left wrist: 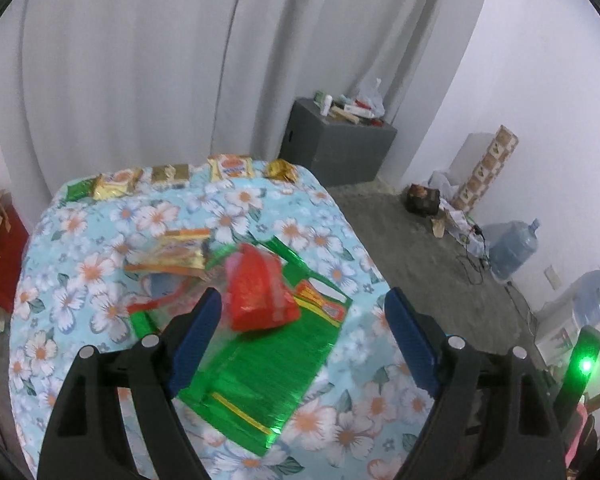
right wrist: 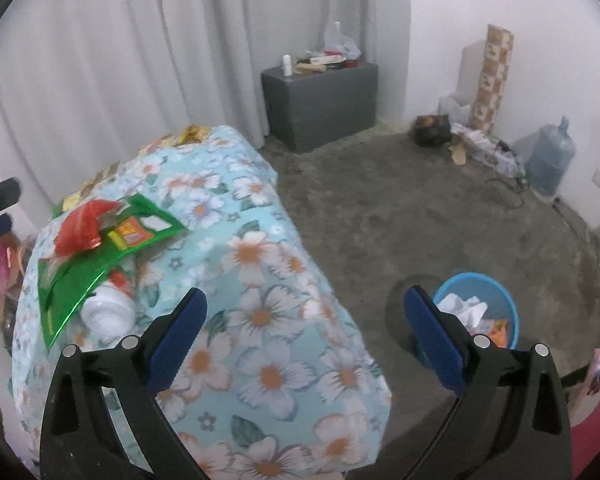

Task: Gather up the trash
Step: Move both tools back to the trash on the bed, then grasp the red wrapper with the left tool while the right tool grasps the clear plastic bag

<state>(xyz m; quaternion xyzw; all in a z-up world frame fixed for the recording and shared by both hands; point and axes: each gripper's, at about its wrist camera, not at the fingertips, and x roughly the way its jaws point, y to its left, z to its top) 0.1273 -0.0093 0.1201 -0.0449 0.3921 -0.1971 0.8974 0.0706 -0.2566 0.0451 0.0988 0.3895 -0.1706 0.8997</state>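
Two hand-held grippers with black arms and blue pads hang over a counter covered in a pale blue cloth with white flowers (left wrist: 80,264). The left hand-held gripper (left wrist: 304,324) stands wide apart with nothing clamped; in its own view a crumpled red plastic wrapper (left wrist: 260,292) shows between the fingertips, lying on a large shiny green foil packet (left wrist: 260,364) and apart from both pads. Just beyond the red wrapper lie gold and orange snack wrappers (left wrist: 176,250), piled loosely near the middle of the cloth. Along the far edge of the counter sits a row of small gold and yellow packets (left wrist: 230,167), with a green one at its left end.

The right hand-held gripper (right wrist: 306,320) is also spread wide and empty, its pads framing the counter's near corner and bare grey floor (right wrist: 380,208). From this view a white ridged plastic cup (right wrist: 106,314) lies on its side, touching the green foil packet and partly under its edge. A round blue plastic waste bin (right wrist: 512,312) stands on the floor beside the counter, just behind the right-hand pad, already holding crumpled white paper and some coloured scraps. Further back, a grey box-shaped cabinet (right wrist: 320,100) stands against the white curtain (right wrist: 140,60), and a clear blue water jug (right wrist: 550,160) sits by the wall.
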